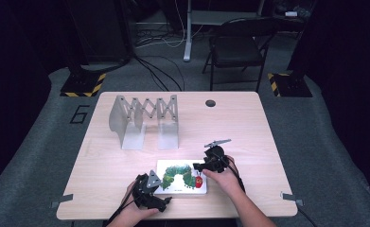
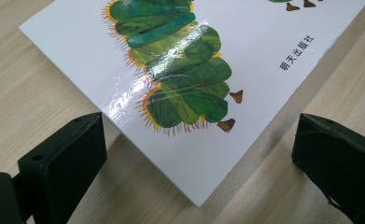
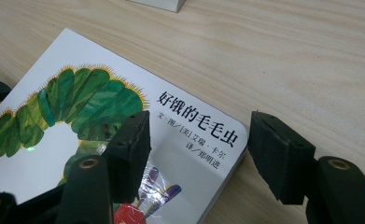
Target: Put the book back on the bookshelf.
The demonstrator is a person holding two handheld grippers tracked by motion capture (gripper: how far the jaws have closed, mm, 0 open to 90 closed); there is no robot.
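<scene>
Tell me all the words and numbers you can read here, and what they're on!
"好饿的毛毛虫" stands on the book cover, by the caterpillar.
"文·图/[美]艾瑞·卡尔" and "译/郑明进" stand below it, small, so partly a guess.
"明天出版社" is on the cover's edge in the left gripper view.
"6" is on the floor left of the table.

A recording lab: black curtains, floor cables, hazard-taped stand bases, folding chair.
</scene>
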